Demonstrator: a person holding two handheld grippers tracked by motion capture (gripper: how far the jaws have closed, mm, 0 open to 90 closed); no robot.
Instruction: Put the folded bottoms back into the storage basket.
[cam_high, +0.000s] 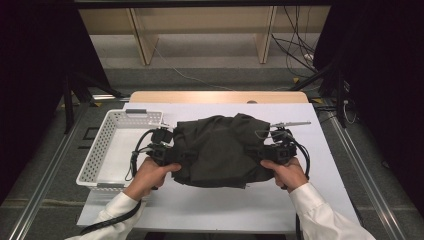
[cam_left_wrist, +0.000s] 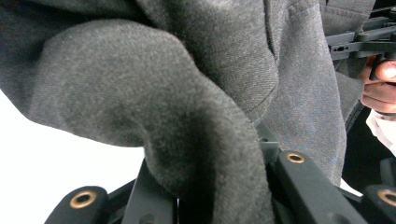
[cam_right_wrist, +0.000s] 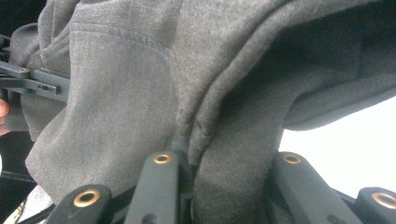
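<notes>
A dark grey garment (cam_high: 220, 150), folded into a thick bundle, hangs between the two grippers above the white table top (cam_high: 220, 210). The left gripper (cam_high: 176, 156) grips its left edge and the right gripper (cam_high: 260, 151) its right edge, each held by one of the person's hands at the near side of the bundle.

In the left gripper view a thick fold of the cloth (cam_left_wrist: 205, 140) runs down between the two black jaws, which are drawn in on it, partly closed and clamped on the fabric. In the right gripper view a seamed fold of the same garment (cam_right_wrist: 219, 154) is pinched the same way between that gripper's jaws.

The garment's lower hem sags toward the table, with a loose thread at its near right corner; whether it touches the surface cannot be told.

Just left of the left gripper stands a white perforated plastic basket (cam_high: 97, 152), its near right rim close to the left hand (cam_high: 152, 172). Bare table lies in front of the garment toward the person and to its right, up to the table's right edge. Beyond the garment a strip of white top is free before the wooden far edge (cam_high: 220, 96).
</notes>
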